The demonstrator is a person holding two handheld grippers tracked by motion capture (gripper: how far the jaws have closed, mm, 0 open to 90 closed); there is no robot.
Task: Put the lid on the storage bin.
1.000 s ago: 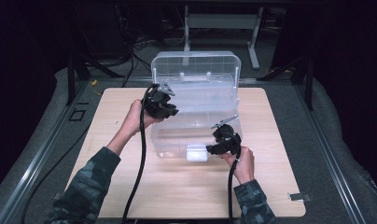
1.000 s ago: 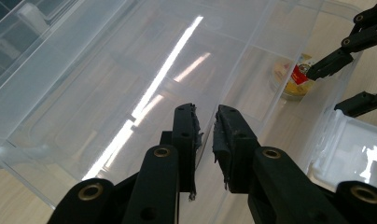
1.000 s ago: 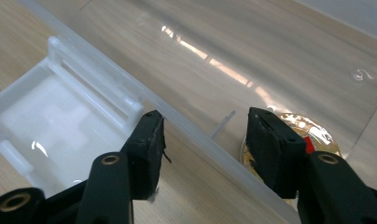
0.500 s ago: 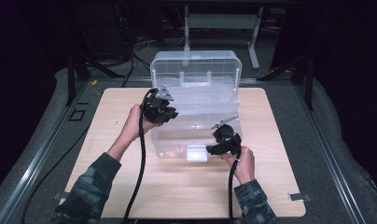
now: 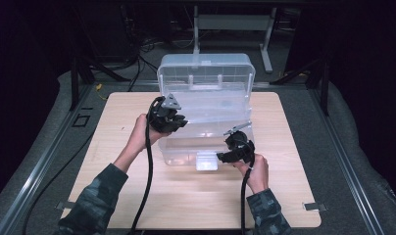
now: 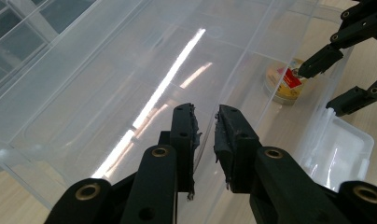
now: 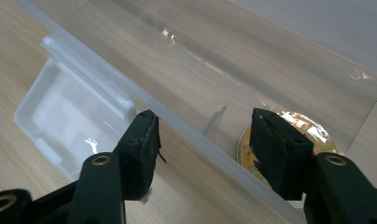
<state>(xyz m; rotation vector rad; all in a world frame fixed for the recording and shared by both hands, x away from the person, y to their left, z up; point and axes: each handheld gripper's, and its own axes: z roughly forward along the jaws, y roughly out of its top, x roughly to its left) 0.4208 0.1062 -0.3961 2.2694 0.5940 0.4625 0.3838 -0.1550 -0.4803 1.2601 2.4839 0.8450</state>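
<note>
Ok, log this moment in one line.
left tool: shut on side wall of clear bin | right tool: open astride front rim, jaws just opened wider | round tin: inside bin | lid: up

Your right gripper (image 5: 224, 155) straddles the near rim of the clear bin (image 5: 206, 142), jaws just widening; the latch flap (image 5: 207, 160) crowds it at nine o'clock. At twelve the raised lid (image 5: 206, 73) walls off the far side. Your left gripper (image 5: 179, 122) blocks the bin's ten o'clock edge. The wooden tabletop (image 5: 294, 196) lies free at six.
</note>
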